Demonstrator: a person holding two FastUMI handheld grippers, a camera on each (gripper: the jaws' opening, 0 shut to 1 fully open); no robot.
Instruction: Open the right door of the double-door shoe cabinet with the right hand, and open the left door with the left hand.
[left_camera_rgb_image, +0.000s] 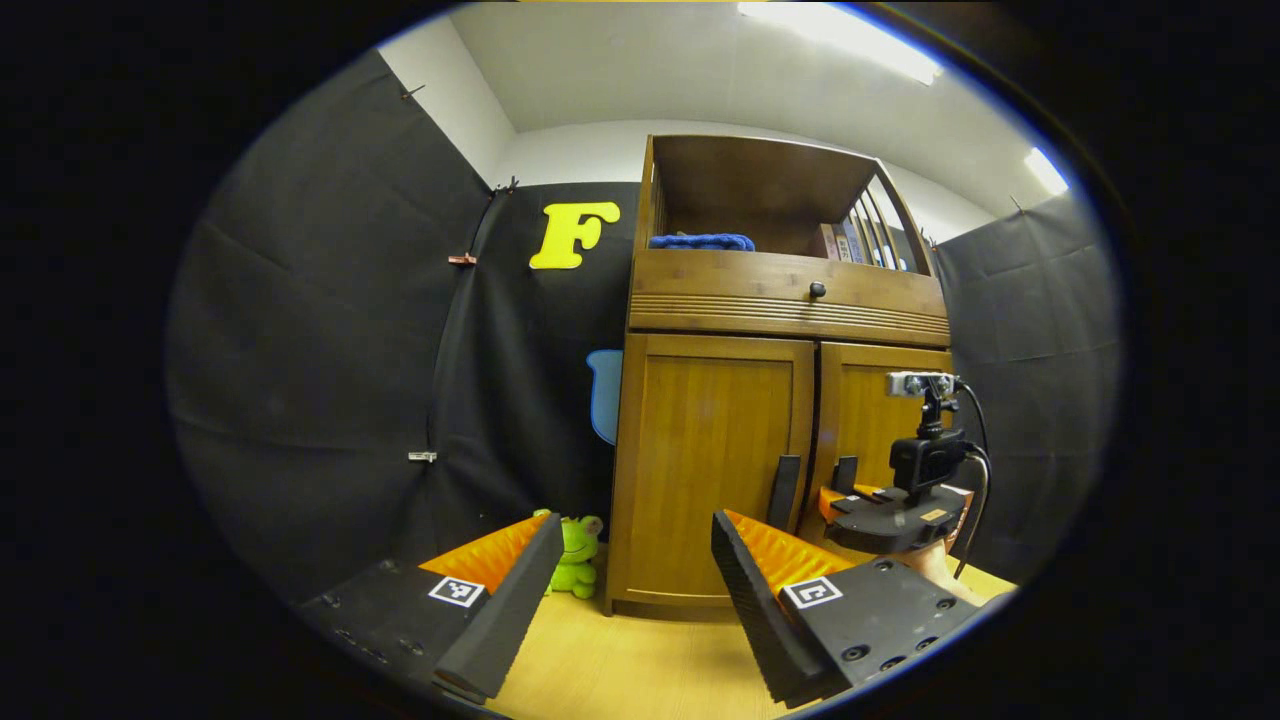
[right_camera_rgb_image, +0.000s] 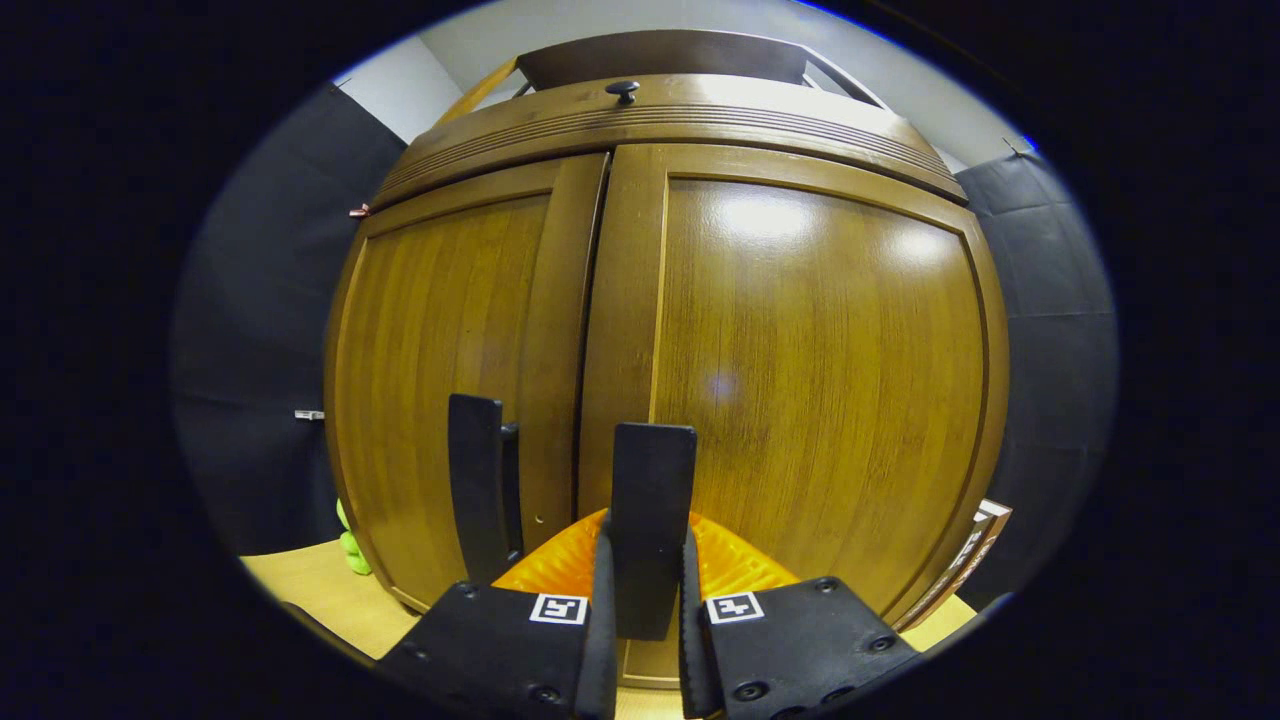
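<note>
Against the shut right door (right_camera_rgb_image: 820, 380), the right gripper (right_camera_rgb_image: 645, 610) clenches the handle (right_camera_rgb_image: 652, 500); behind it, the left gripper (left_camera_rgb_image: 630, 590) hangs released.

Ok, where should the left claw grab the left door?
By the left handle, the upright dark bar beside the left door's inner edge. Bring the left claw straight in from the front, open, one finger either side: the bar is tall, narrow and stands off the panel. The right claw grips the right handle likewise.

Black cloth walls (left_camera_rgb_image: 330, 330), white ceiling with strip lights (left_camera_rgb_image: 840, 45), pale wooden floor (left_camera_rgb_image: 620, 660).
</note>
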